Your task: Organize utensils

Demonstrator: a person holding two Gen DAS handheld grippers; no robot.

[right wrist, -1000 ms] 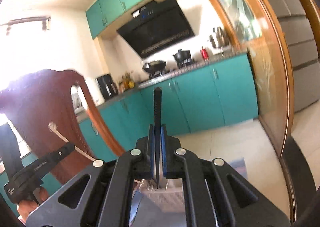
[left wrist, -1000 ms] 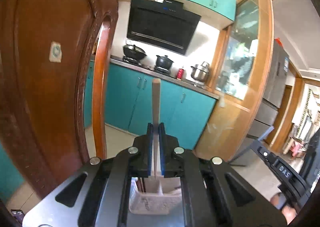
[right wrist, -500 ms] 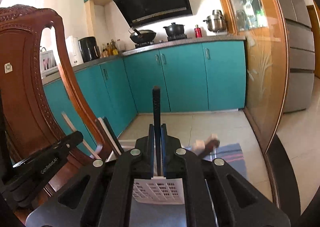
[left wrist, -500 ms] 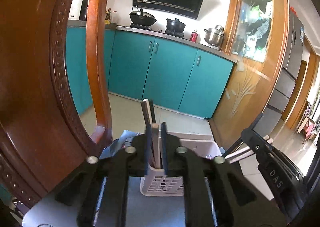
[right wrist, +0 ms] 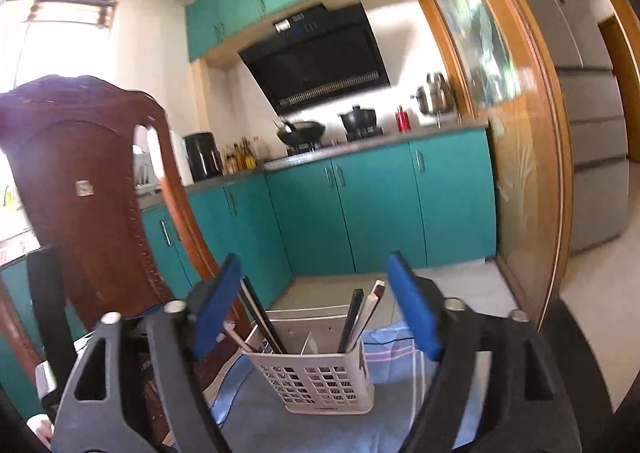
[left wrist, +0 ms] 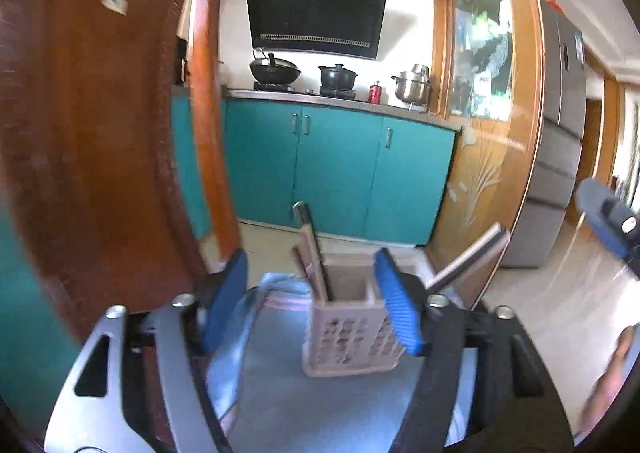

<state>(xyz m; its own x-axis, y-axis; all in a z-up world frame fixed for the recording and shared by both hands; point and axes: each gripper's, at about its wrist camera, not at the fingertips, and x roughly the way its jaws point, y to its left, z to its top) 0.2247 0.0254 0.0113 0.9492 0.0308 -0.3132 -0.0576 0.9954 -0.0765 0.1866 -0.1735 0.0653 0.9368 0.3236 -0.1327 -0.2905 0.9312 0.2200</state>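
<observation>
A pale slotted utensil caddy [left wrist: 352,337] [right wrist: 320,373] stands on the grey tabletop [left wrist: 320,413] in front of both grippers. Several chopsticks [left wrist: 314,253] lean out of its left compartment, and more chopsticks [left wrist: 468,257] lean right from its other side. From the right wrist they show as a left bundle [right wrist: 260,317] and a right pair [right wrist: 360,313]. My left gripper [left wrist: 311,273] and my right gripper [right wrist: 315,259] are both opening, their blue pads wide apart and pressing on nothing. The caddy sits beyond the fingertips.
A carved brown chair back [left wrist: 100,133] [right wrist: 92,193] rises close on the left. A blue cloth [left wrist: 232,333] [right wrist: 400,345] lies under and around the caddy. Teal kitchen cabinets [left wrist: 340,173] stand beyond the table. A hand [left wrist: 612,365] shows at the right edge.
Each gripper was shut on one upright chopstick, a light one on the left and a dark one on the right. Both sank toward the caddy, and their jaws have since spread apart with nothing in them.
</observation>
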